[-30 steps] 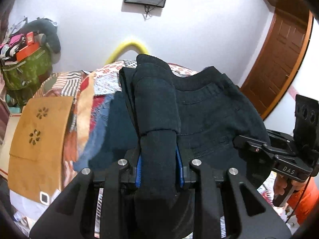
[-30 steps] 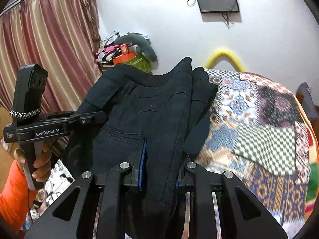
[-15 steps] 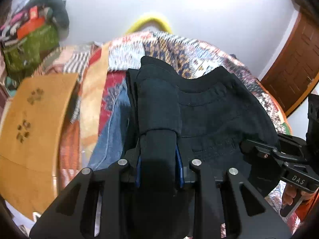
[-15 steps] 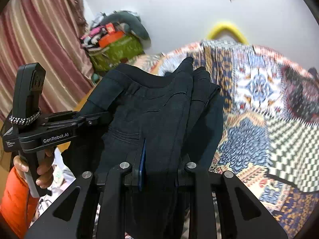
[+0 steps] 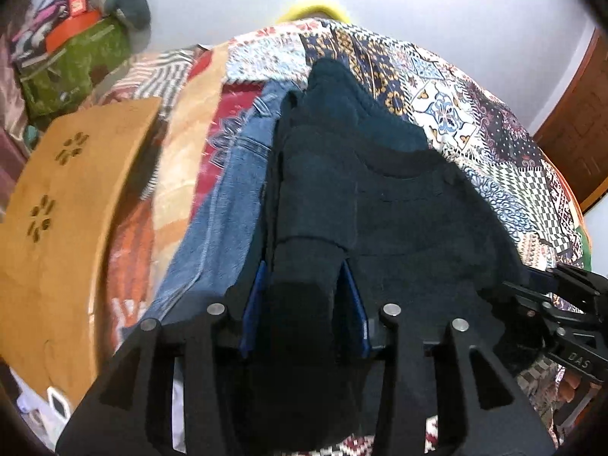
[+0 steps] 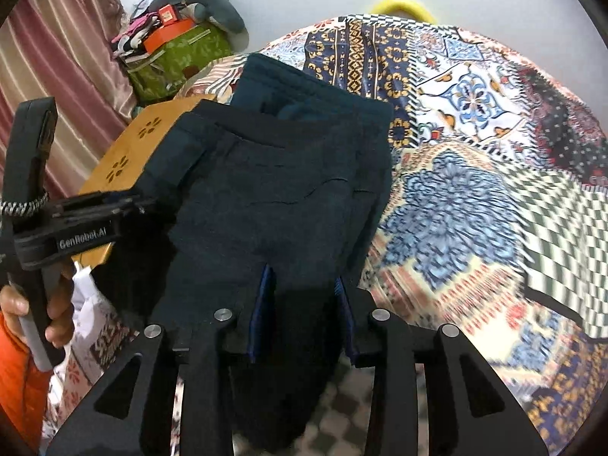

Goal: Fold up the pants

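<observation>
The dark navy pants (image 5: 399, 205) hang between my two grippers over a patchwork bedspread (image 5: 448, 95). My left gripper (image 5: 304, 285) is shut on a bunched edge of the pants, its blue pads pressed to the cloth. My right gripper (image 6: 304, 285) is shut on the other side of the pants (image 6: 281, 174). The far end of the pants reaches down onto the bed. The right gripper also shows at the right edge of the left wrist view (image 5: 562, 315), and the left gripper at the left of the right wrist view (image 6: 68, 228).
Blue jeans (image 5: 235, 190) lie on the bed left of the dark pants. A tan wooden board with flower cut-outs (image 5: 64, 205) stands at the bed's left side. A green bag with piled items (image 6: 178, 53) sits by the wall. A brown door (image 5: 581, 106) is on the right.
Both grippers tipped down and moved forward with the pants, from facing the wall to facing the bed. The pants' far end dropped toward the bedspread.
</observation>
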A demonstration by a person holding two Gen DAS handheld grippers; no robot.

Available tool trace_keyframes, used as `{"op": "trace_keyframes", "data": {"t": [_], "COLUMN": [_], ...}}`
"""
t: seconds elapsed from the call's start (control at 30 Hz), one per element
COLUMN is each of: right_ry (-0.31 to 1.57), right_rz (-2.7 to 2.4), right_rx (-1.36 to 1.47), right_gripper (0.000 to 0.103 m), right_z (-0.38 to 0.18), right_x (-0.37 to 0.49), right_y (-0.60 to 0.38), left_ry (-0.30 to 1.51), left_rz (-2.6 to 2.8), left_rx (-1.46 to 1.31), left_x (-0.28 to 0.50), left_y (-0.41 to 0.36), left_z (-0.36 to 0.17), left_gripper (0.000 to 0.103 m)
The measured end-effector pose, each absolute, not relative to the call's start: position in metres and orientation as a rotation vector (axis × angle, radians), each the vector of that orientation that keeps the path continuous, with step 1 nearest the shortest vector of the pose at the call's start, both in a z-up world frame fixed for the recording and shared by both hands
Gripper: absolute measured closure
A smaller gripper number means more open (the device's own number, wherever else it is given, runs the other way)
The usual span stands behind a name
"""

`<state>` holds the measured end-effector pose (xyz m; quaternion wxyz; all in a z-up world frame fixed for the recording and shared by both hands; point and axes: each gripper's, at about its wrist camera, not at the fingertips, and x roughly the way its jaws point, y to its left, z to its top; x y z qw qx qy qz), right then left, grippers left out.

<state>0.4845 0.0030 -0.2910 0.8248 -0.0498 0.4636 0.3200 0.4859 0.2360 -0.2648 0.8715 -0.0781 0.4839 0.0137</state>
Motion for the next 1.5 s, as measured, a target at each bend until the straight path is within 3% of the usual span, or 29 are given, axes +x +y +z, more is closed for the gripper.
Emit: {"op": "trace_keyframes", "data": {"t": [0.27,0.6,0.8,0.87,0.97,1.03,1.13,1.23,1.37,1.5], "right_ry": [0.787,0.473,0.276,0.237,0.201,0.193,0.178,0.166,0.165,0.152], "right_rz": [0.717,0.786,0.782,0.779,0.775,0.760,0.720,0.686,0.635,0.611], "right_rx": [-0.050,0.048,0.058,0.061,0.074,0.069,0.057,0.069,0.071,0.052], "right_gripper": [0.072,0.072,0.072,0.072,0.070,0.062,0.036,0.018,0.004,0.001], "right_z": [-0.209,-0.090,-0.050,-0.046,-0.045,-0.049,-0.055,-0.058,-0.059,-0.059], "right_x": [0.423,0.302,0.221,0.202,0.175,0.163,0.155,0.151,0.150,0.147], "right_y": [-0.044,-0.099,-0.123,-0.128,-0.136,-0.138,-0.139,-0.143,-0.147,-0.149], "left_ry": [0.902,0.596,0.414,0.368,0.295,0.266,0.243,0.232,0.226,0.238], "left_rz": [0.043,-0.013,0.009,0.025,0.058,0.076,0.083,0.088,0.099,0.104], "left_rx": [-0.147,-0.094,-0.046,-0.039,-0.030,-0.023,-0.029,-0.046,-0.050,-0.048], "left_x": [0.421,0.272,0.181,0.157,0.121,0.103,0.083,0.073,0.065,0.064], "left_y": [0.216,0.161,0.130,0.123,0.109,0.104,0.097,0.095,0.093,0.093], "left_z": [-0.185,-0.041,0.008,0.014,0.018,0.018,0.016,0.013,0.010,0.007], "left_gripper": [0.062,0.062,0.061,0.058,0.043,0.030,0.010,0.004,0.000,0.000]}}
